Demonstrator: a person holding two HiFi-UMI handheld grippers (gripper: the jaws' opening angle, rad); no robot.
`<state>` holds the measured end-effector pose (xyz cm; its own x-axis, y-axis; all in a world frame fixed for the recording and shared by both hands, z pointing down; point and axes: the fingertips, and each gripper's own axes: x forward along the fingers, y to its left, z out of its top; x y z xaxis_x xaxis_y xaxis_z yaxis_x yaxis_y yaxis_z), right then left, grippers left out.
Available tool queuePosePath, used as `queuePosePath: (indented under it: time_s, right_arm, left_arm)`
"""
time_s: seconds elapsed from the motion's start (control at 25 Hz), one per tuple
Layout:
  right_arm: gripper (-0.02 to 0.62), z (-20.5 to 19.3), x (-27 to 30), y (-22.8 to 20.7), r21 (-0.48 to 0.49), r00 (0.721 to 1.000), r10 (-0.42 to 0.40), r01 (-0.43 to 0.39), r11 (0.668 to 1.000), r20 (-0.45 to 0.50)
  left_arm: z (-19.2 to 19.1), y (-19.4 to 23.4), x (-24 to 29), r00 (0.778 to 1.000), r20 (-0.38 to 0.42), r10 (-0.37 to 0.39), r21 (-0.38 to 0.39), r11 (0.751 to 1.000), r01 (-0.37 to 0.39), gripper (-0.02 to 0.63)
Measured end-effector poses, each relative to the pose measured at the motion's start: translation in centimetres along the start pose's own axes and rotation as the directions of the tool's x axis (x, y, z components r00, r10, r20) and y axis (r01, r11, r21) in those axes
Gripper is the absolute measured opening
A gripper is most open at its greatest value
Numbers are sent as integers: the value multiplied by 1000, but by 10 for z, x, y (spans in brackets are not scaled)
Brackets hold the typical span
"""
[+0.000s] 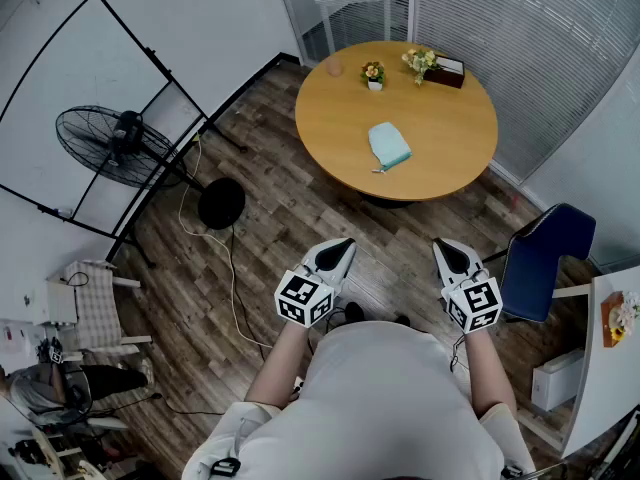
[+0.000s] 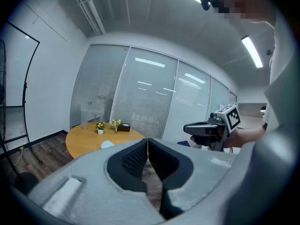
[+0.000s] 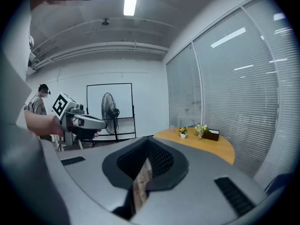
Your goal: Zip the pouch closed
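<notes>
A fan [image 1: 115,146] stands at far left on a wood floor. The left gripper [image 1: 345,243] is held low before the person, jaws pressed together on nothing. A light blue pouch [image 1: 388,146] lies near the near edge of a round table [image 1: 450,133], well apart from both grippers. The right gripper [image 1: 445,246] has its jaws pressed together too, empty. A blue chair [image 1: 540,258] stands right.

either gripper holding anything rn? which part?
Nothing is held. The left gripper and right gripper both have their jaws together with nothing between them, well short of the pouch lying on the round table.
</notes>
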<state>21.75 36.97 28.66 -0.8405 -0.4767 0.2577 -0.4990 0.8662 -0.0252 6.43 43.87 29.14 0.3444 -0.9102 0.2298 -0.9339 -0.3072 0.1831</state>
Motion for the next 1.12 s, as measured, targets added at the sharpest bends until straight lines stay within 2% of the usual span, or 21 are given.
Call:
queuePosePath:
  time_s: [0.4,0.72,1.12]
  right_arm:
    - [3,6,15,9,-3,1000,-1,1,1000,2]
    - [5,2,28,16,33,1000,-24,24,999,-2]
    - [34,-4,42,29,45,998,-58,59,997,-13]
  left_arm:
    - [4,13,-2,1000,-4,-14,6,1000,14,21]
    - [1,31,-3,999,-27,-35,7,999,35,21]
    - [-1,50,-2,995,-18,-93,-21,995,93,23]
